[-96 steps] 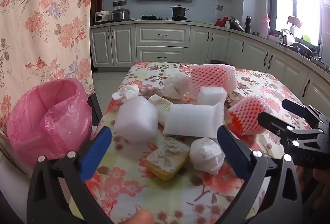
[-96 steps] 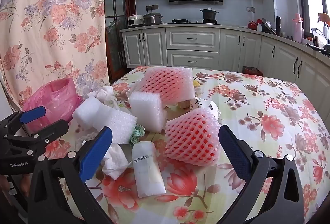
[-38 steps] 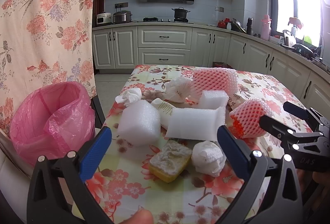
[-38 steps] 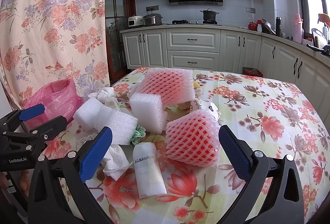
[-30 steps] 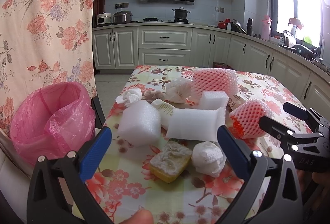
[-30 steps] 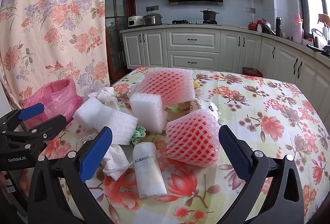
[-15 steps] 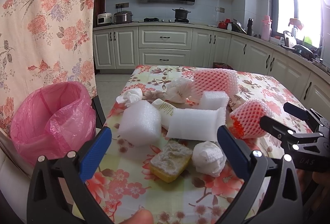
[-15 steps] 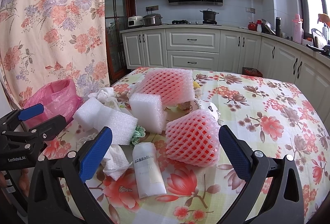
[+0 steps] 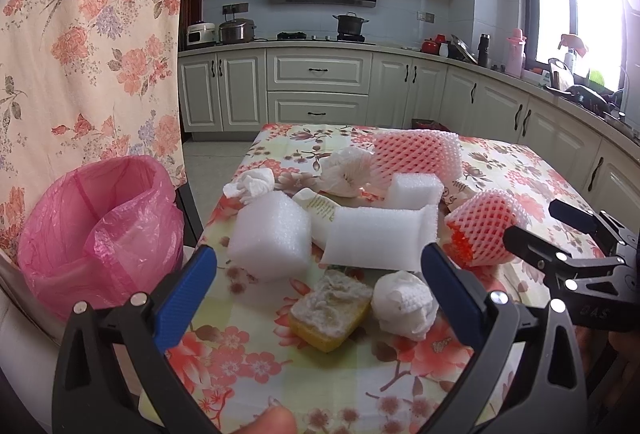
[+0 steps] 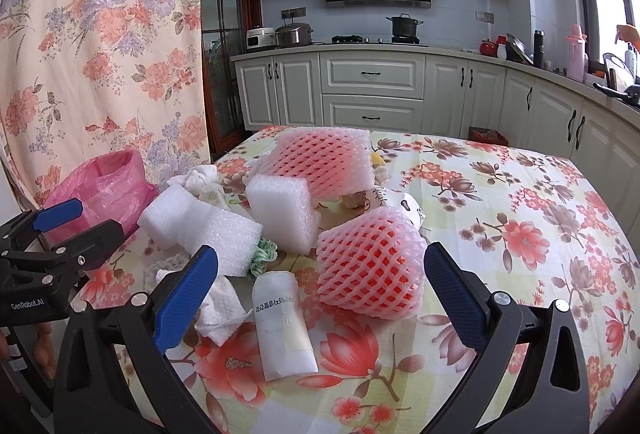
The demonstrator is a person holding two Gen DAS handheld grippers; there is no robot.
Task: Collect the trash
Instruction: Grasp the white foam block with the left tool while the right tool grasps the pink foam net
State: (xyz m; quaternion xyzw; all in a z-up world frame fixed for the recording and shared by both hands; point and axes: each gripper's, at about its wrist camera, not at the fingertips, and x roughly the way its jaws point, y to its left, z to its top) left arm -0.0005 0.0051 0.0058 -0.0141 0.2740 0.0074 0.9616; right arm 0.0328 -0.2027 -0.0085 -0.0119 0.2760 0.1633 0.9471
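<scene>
Here both tools hang above the near edge of the table (image 9: 280, 378), spread wide and holding nothing. The left gripper (image 9: 320, 294) has the sponge (image 9: 330, 308) and a crumpled tissue (image 9: 404, 304) lying just ahead between its fingers, so it seems the nearer hand for those. The pink bag (image 9: 100, 230) sits off the table's left edge, on that gripper's side. The right gripper (image 10: 320, 294) faces the pink net (image 10: 370, 262) and a small white bottle (image 10: 282, 326), whose long axis points roughly away from it.
</scene>
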